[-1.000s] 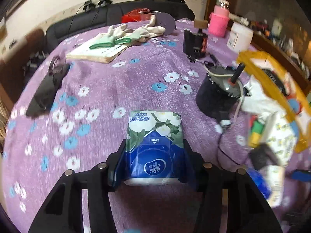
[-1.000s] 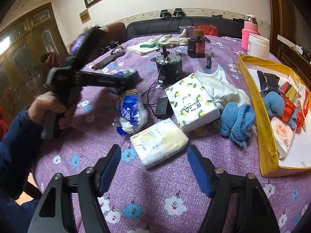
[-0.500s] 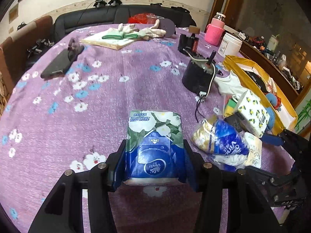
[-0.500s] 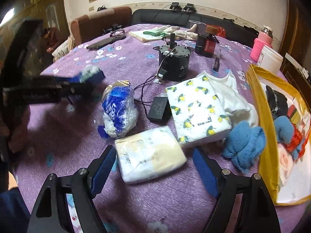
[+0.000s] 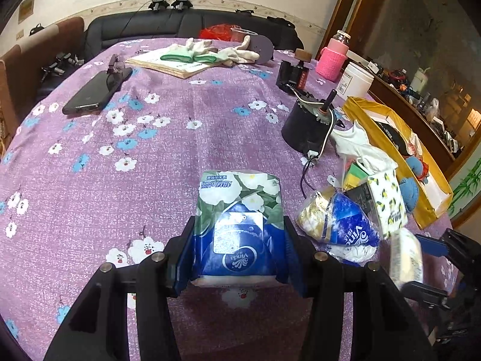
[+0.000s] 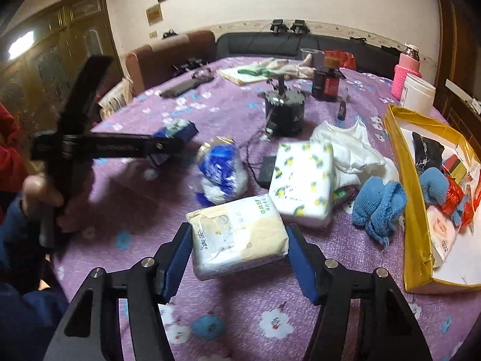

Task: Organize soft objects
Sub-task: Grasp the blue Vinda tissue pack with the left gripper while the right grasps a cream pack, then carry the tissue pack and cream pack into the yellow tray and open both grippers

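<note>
While my right tongs' (image 6: 239,258) jaws have just been closing, the cream-and-white plastic-wrapped tissue pack (image 6: 237,240) now sits between their blue pads, which flank its two sides; I cannot tell whether they press yet. A second ago that pack lay well ahead of wider jaws, so I judge the pickup almost made and the carry to the box next.

Largest first: the round table under a purple flowered cloth (image 5: 168,138) bears everything. At its right edge stands the shallow yellow-walled cardboard box (image 6: 412,219), already holding blue cloth, red wrappers and a dark pouch. Just beside it lie a blue knitted cloth (image 6: 378,204), a white crumpled garment (image 6: 351,147) and a lemon-printed white tissue pack (image 6: 303,180). A crumpled blue-and-white tissue bag (image 6: 221,174) lies nearer my left hand (image 6: 45,192).

My left tongs (image 5: 237,255) are clamped on a blue flower-printed Vinda tissue pack (image 5: 239,222), held above the cloth, clear of it; since a second ago they have swung towards the box side. Both tongs point forward and downward across the table.
</note>
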Available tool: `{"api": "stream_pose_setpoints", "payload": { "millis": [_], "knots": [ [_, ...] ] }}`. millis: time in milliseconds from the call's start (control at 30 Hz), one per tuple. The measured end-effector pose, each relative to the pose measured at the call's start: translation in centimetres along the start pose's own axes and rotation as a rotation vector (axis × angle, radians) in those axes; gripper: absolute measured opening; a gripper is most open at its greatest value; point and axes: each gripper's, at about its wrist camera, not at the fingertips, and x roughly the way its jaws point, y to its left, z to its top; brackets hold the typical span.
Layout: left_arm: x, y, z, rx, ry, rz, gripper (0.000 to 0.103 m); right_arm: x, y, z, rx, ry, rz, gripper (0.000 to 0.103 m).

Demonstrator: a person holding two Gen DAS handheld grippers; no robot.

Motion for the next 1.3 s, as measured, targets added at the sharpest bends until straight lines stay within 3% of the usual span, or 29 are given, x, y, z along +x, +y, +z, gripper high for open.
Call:
{"api": "stream_pose_setpoints", "payload": {
  "millis": [567,933,1167,1300],
  "knots": [
    [-3.4,-4.9,0.0,0.084,-0.051,-0.054,0.051,-5.0,-3.4,-0.1,0.145,-0.156,0.059,0.067],
    [-3.1,-12.3,1.2,0.205,-0.038,-0.113,0.051,-8.2,-9.4,-2.0,0.310,-0.254,-0.055,0.067],
    [-1.8,-19.2,1.8,0.301,-0.035,-0.183,0.051,-10.3,-14.6,-3.4,0.444,-0.324,-0.215,0.067],
    [-0.6,-22.8,2.0,0.347,-0.035,-0.216,0.051,-11.1,-16.8,-4.5,0.490,-0.341,-0.253,0.067]
  ]
}}
